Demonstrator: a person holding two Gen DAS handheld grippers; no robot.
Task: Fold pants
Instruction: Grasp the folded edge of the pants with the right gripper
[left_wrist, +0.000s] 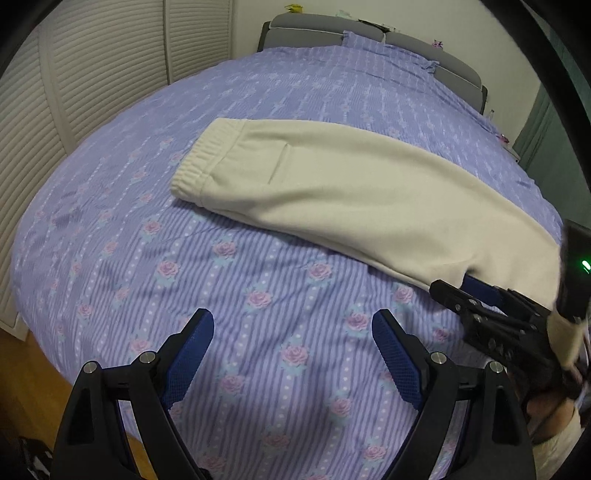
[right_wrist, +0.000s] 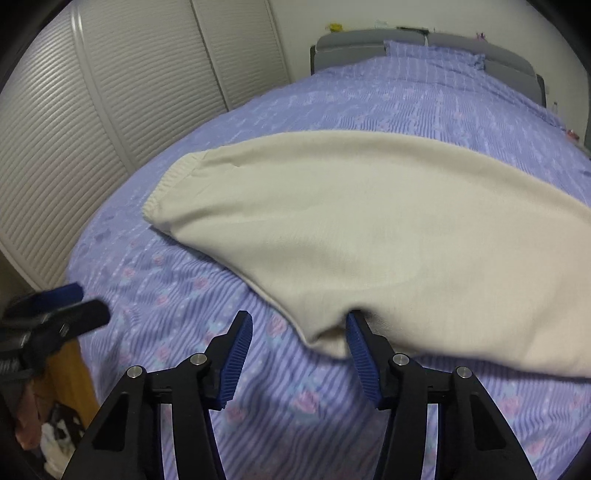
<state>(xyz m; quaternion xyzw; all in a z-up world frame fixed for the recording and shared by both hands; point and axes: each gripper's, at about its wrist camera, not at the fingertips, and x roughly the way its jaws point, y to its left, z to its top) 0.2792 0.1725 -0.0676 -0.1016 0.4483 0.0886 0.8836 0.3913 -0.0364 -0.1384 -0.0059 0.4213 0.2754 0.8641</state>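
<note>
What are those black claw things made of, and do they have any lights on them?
Each is a black plastic frame with silver pivot bolts and two fingers faced with ribbed blue pads. The left gripper and right gripper match. A small green light glows on the right one's body.

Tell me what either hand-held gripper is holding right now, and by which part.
Nothing is held. The left hand-held gripper is open over the bedspread. The right hand-held gripper has one finger under the pants' near edge, not clamped.

From my right wrist view, the pants (right_wrist: 369, 229) run off the right edge, covering one gripper fingertip (right_wrist: 354, 317).
</note>
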